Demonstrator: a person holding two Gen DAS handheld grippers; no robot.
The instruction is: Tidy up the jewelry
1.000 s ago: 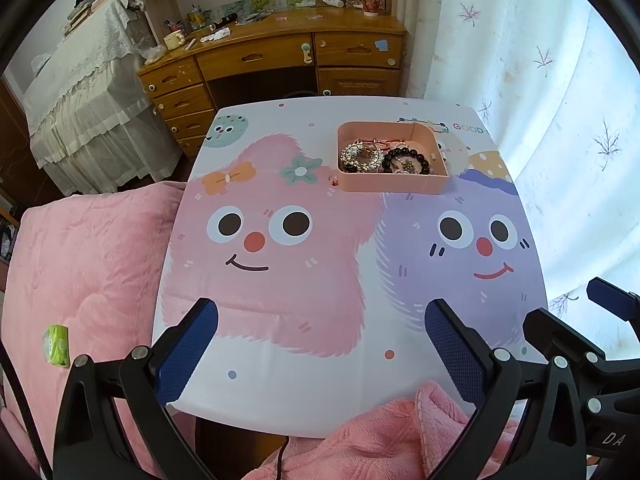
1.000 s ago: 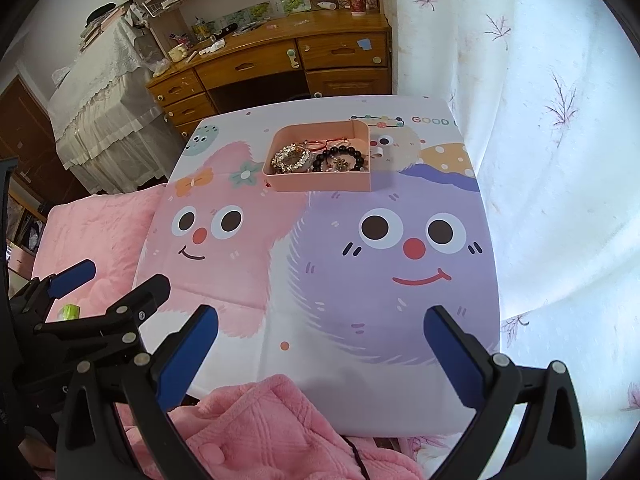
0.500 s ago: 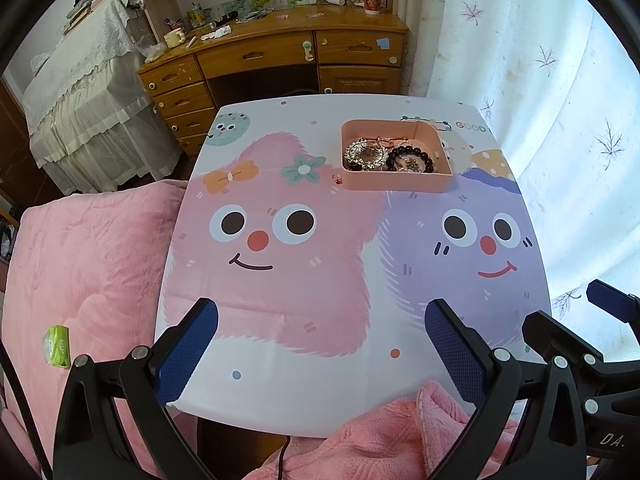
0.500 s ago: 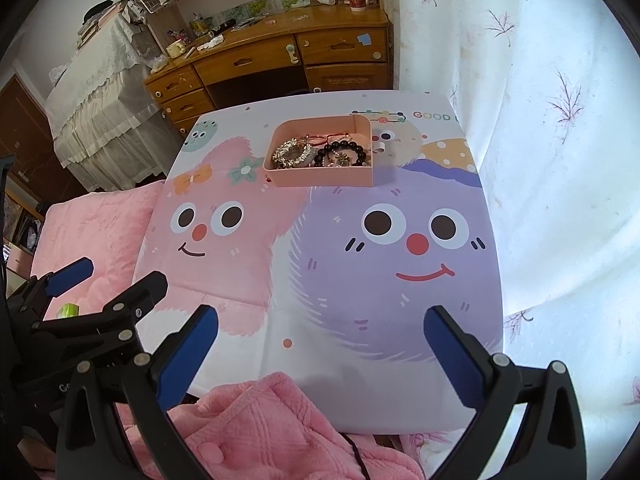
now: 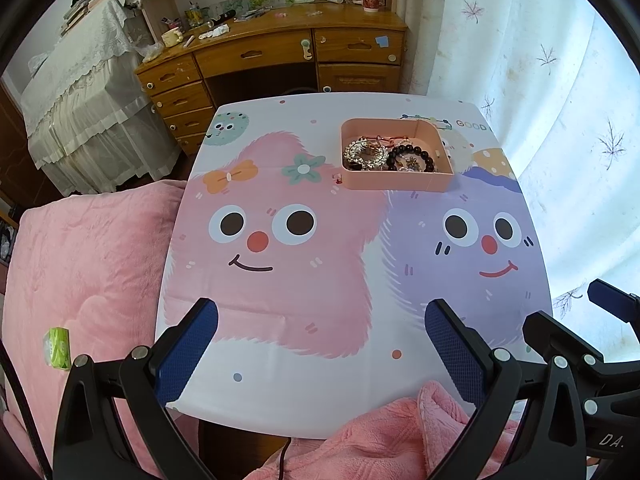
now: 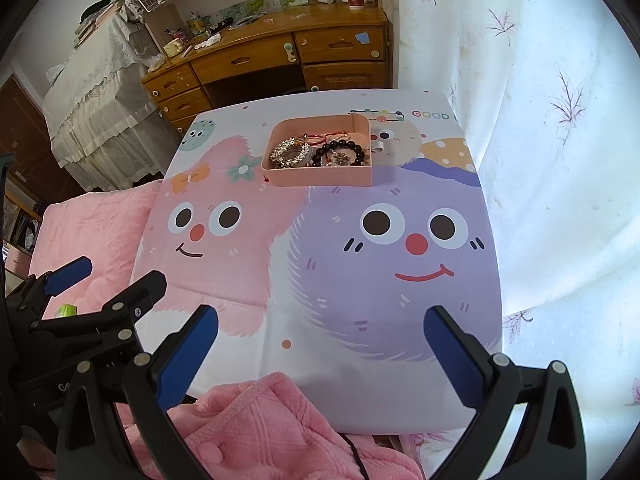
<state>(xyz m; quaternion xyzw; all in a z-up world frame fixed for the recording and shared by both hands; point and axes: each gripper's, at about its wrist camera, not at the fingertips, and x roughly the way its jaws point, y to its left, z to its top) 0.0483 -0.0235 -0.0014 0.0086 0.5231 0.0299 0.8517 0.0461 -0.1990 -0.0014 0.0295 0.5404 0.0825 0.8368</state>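
- Your cartoon-printed tabletop (image 5: 280,320) carries one pink rectangular plastic tray (image 5: 394,182) at its far side.
- Your left hand-held gripper (image 5: 321,346) and right hand-held gripper (image 6: 321,344) are both spread wide, holding nothing, near the front edge.
- The tray holds one black beaded bracelet (image 5: 412,158), one sparkly silver bracelet (image 5: 362,152) and a red cord (image 5: 390,139).

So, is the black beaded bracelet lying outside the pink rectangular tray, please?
No, the black beaded bracelet lies inside the pink rectangular tray, beside the silver jewelry.

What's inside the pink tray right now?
The pink tray holds a sparkly silver-gold bracelet, a black bead bracelet and a red cord at the back. Anything beneath that pile is hidden.
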